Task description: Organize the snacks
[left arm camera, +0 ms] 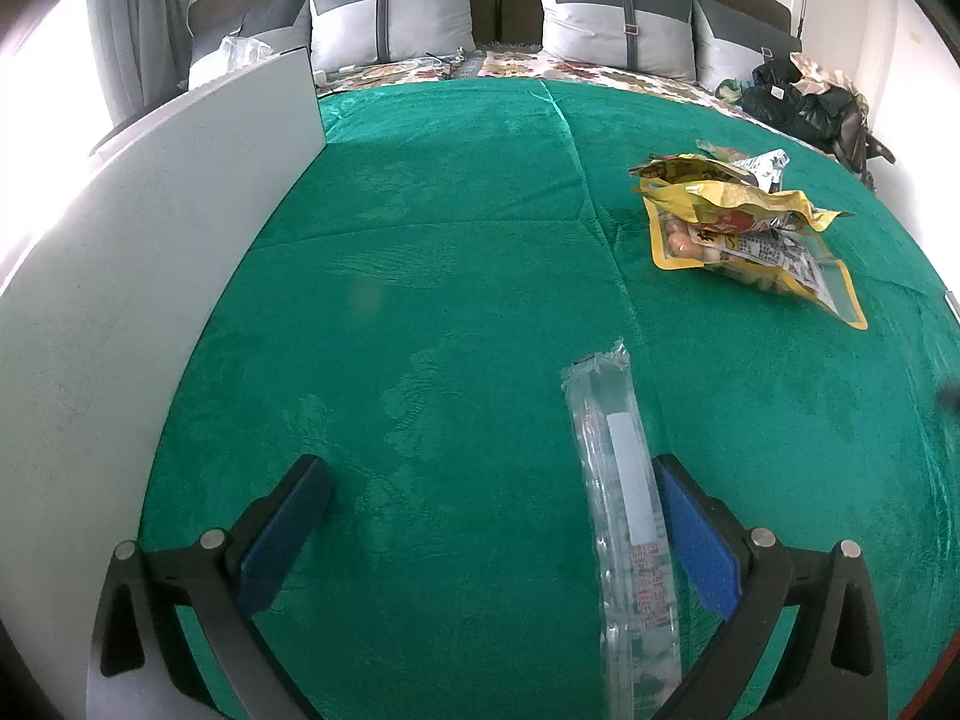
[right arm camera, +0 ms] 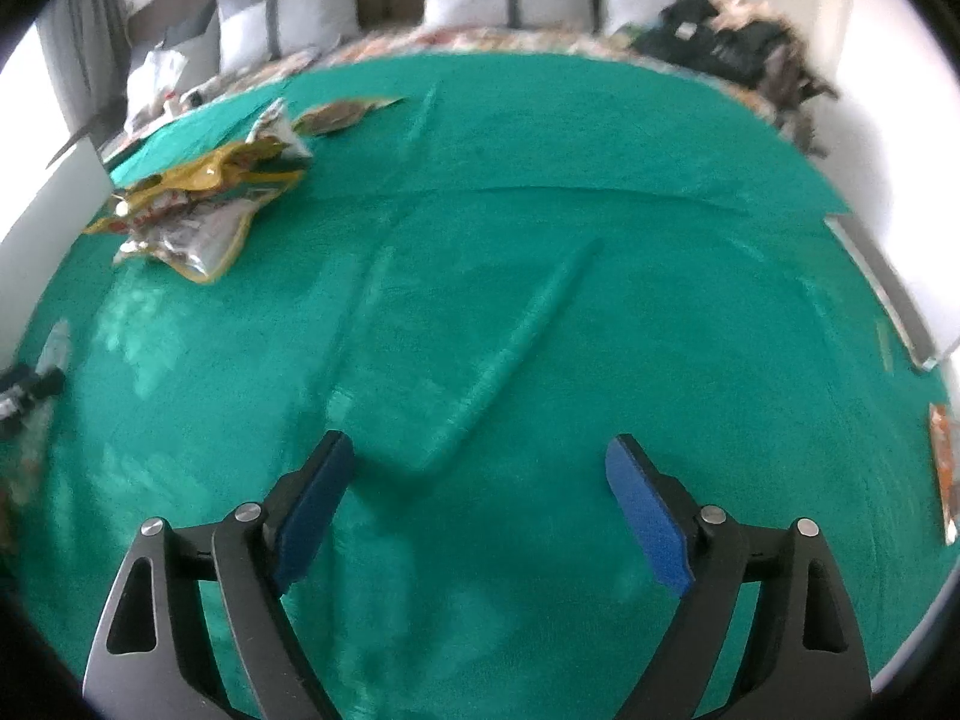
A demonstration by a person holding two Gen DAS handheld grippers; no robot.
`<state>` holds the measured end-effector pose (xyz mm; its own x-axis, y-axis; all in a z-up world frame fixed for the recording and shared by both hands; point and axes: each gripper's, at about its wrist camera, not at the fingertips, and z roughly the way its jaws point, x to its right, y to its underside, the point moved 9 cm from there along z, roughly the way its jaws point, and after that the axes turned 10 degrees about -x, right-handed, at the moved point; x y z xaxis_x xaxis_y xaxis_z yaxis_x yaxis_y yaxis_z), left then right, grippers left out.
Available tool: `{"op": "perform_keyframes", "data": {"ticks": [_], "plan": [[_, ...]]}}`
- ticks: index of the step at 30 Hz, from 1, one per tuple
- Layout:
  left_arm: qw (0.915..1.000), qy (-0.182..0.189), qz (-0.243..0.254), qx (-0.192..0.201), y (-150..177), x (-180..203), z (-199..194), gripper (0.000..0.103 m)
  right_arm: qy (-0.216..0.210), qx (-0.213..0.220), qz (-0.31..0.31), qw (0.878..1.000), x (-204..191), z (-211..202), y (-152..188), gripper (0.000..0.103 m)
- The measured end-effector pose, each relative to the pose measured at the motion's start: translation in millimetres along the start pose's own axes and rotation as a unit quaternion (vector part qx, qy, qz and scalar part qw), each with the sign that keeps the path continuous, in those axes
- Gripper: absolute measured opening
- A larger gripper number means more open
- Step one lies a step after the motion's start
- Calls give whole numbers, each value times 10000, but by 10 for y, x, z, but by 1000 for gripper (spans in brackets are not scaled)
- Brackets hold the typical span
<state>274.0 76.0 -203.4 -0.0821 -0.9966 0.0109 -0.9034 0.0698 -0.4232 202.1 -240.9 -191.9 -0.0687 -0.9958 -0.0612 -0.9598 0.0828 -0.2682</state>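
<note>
Left claw [left arm camera: 492, 480] is spread wide beside the long clear snack packet [left arm camera: 624, 480], which looks light, floppy and slippery, best pinched mid-length.

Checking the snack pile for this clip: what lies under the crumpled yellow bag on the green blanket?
Under the crumpled yellow bag lies a clear-windowed, yellow-edged pouch of round snacks, resting on the green blanket. Whatever lies beneath the pouch is covered.

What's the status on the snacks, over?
Left tongs open, clear packet lying against one finger. Right tongs open, empty. Yellow bags piled on the blanket. Nothing in the way.
</note>
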Motion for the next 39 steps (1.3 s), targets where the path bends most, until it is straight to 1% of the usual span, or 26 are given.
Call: {"op": "perform_keyframes", "data": {"ticks": [2, 4, 6, 7, 8, 9, 11, 13, 14, 15, 16, 17, 18, 19, 20, 22, 26, 28, 30, 32, 34, 36, 37, 38, 39], "plan": [[10000, 0, 0, 0, 2, -4, 2, 103, -592, 212, 159, 9979, -309, -148, -305, 86], [10000, 1, -1, 0, -1, 1, -1, 103, -1252, 201, 288, 9915, -654, -219, -582, 86], [10000, 1, -2, 0, -1, 1, 0, 103, -1674, 133, 429, 9849, -916, -210, -816, 86], [10000, 0, -2, 0, 1, -2, 1, 103, -1812, 36, 520, 9821, -1030, -161, -928, 86], [10000, 0, -2, 0, 1, -3, 2, 103, -1863, -109, 611, 9805, -1116, -80, -1011, 85], [10000, 1, -2, 0, 0, 0, 0, 103, -1828, -272, 753, 9799, -1164, 41, -1099, 85], [10000, 2, -2, 0, 1, -1, 1, 103, -1701, -417, 1141, 9779, -1155, 255, -1218, 80], [10000, 3, -3, 0, -2, 3, -1, 103, -1769, -633, 1565, 9696, -1104, 451, -1227, 63], [10000, 2, -3, 0, -1, 2, 0, 103, -1854, -766, 1791, 9632, -1069, 540, -1228, 60], [10000, 2, -3, 0, 0, 1, 1, 103, -1918, -804, 2008, 9573, -1044, 607, -1238, 57], [10000, 1, -3, 0, -1, 3, -1, 103, -1904, -704, 2085, 9567, -1019, 614, -1272, 54], [10000, 3, -4, 0, 1, -1, 1, 103, -1850, -626, 2058, 9589, -1019, 612, -1300, 51], [10000, 2, -4, 0, 0, 3, 1, 103, -1776, -585, 1912, 9636, -1044, 610, -1330, 40], [10000, 1, -4, 0, -1, 3, 0, 103, -1717, -551, 1727, 9683, -1077, 591, -1361, 36], [10000, 1, -4, 0, 0, 2, 0, 103, -1690, -530, 1585, 9713, -1108, 563, -1376, 36], [10000, 1, -5, 0, 0, 3, 1, 103, -1800, -459, 1419, 9723, -1144, 467, -1379, 31], [10000, -1, -4, -1, 2, -2, 2, 103, -2225, -540, 1033, 9679, -1091, 274, -1201, 29], [10000, -1, -6, -1, -1, 1, -1, 103, -2302, -669, 775, 9677, -1030, 230, -1061, 28], [10000, 0, -5, -2, -1, 1, 0, 103, -2241, -867, 484, 9695, -871, 186, -853, 28], [10000, 0, -5, -1, -1, 0, -1, 103, -2295, -1012, 376, 9673, -698, 136, -711, 28], [10000, 0, -6, -2, 0, 0, 0, 103, -2181, -1140, 291, 9688, -463, 91, -573, 28], [10000, -1, -6, -2, 0, 0, -1, 103, -1857, -1149, 193, 9757, -230, 51, -493, 31], [10000, -1, -6, -2, 0, 0, -1, 103, -1654, -1100, 215, 9798, -97, 32, -481, 36], [10000, -2, -6, -2, 0, -1, -1, 103, -1403, -986, 327, 9846, 69, -3, -477, 38], [10000, -2, -6, -3, 1, -2, 0, 103, -1319, -877, 445, 9864, 168, -10, -519, 46]]}}
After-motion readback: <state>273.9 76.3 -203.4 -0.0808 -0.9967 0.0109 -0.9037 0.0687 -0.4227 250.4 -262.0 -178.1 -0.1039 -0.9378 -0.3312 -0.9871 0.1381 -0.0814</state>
